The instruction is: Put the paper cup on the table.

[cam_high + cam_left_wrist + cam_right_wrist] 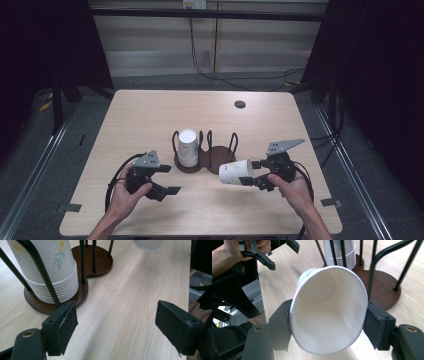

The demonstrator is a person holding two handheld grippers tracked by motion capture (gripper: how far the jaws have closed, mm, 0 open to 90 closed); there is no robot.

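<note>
Now right gripper point(327, 325) clamps paper cup point(328, 312) — apparently sideways.

Table: light wood table point(150, 115) with rounded corners and a dark round grommet point(240, 104) near its far edge.
Floor: grey carpet point(30, 165), with metal rails point(35, 170) along both sides.
Back wall: pale panels point(155, 35), black cables point(200, 65) hanging down them.
Sides: dark curtains point(385, 75).
Light: dim, even.
</note>
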